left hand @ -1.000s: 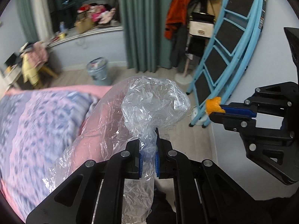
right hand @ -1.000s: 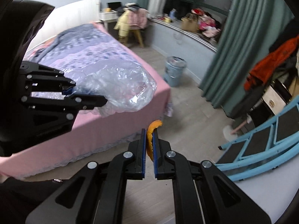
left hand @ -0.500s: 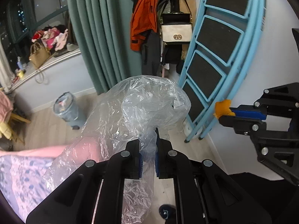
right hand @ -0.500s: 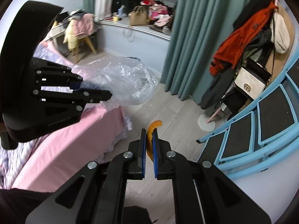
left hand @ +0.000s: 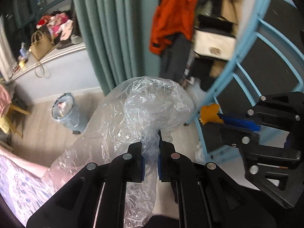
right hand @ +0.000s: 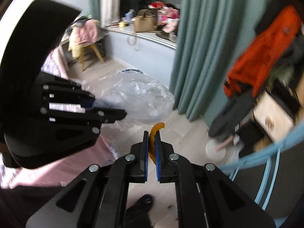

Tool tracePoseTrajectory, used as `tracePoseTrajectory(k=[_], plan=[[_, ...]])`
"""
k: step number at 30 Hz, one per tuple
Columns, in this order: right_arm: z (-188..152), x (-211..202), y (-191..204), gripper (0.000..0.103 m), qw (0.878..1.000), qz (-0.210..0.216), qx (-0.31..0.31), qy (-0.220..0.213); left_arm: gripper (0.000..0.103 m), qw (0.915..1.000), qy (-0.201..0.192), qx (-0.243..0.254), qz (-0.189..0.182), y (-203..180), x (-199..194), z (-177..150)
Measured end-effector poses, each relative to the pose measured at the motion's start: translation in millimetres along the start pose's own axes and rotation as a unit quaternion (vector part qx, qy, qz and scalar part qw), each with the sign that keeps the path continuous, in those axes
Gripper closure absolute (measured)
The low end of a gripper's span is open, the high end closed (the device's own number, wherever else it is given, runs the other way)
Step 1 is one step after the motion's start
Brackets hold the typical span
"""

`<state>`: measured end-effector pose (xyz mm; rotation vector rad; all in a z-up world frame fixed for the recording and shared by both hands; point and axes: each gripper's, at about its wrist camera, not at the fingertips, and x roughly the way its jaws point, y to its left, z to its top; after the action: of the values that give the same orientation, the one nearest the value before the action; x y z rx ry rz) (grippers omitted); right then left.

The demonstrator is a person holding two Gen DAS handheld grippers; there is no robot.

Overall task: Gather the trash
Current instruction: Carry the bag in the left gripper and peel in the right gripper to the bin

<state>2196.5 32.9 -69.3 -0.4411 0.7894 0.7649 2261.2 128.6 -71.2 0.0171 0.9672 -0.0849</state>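
left gripper (left hand: 151, 148) clamped on the neck of a crumpled clear plastic bag (left hand: 152, 102); bag balloons out ahead of its fingertips, tail hangs back between the arms. right gripper (right hand: 151, 138) pinches a curled orange peel (right hand: 154, 131), tip poking past the pads. the two grippers are side by side, apart. bin (left hand: 65, 112) with a liner on the wood floor ahead-left of the left gripper, near the teal curtain (left hand: 106, 38). pink bed (right hand: 62, 161) under the left one. frames blurred.

Bin (left hand: 65, 112) contents blurred, indistinct
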Motion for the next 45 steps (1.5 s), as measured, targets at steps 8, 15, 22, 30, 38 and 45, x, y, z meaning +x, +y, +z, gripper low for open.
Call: tracePoseTrajectory(k=[8, 15, 22, 30, 38, 45], plan=[[78.2, 61.2, -42.3, 0.095, 0.999, 0.022, -0.036, 0.009, 0.095, 0.9975, -0.003, -0.064, 0.030, 77.6, 39.8, 57.7], [173.9, 144.1, -46.3, 0.095, 0.997, 0.036, -0.068, 0.016, 0.095, 0.9945, -0.019, -0.091, 0.050, 184.2, 87.9, 105.9], [262.6, 207.4, -33.6, 0.095, 0.993, 0.049, -0.106, 0.008, 0.095, 0.9958, -0.004, -0.061, 0.067, 272.6, 117.4, 145.6], [352.3, 299.1, -35.1, 0.095, 0.984, 0.096, -0.146, 0.022, 0.095, 0.9867, 0.013, -0.124, 0.104, 380.2, 156.5, 187.7], [442.7, 395.3, -37.4, 0.095, 0.958, 0.167, -0.231, 0.029, 0.095, 0.9716, 0.027, -0.188, 0.141, 460.2, 201.9, 231.7], [493.2, 458.9, -20.6, 0.095, 0.917, 0.227, -0.327, 0.024, 0.095, 0.9529, 0.041, -0.246, 0.172, 506.9, 235.9, 254.9]])
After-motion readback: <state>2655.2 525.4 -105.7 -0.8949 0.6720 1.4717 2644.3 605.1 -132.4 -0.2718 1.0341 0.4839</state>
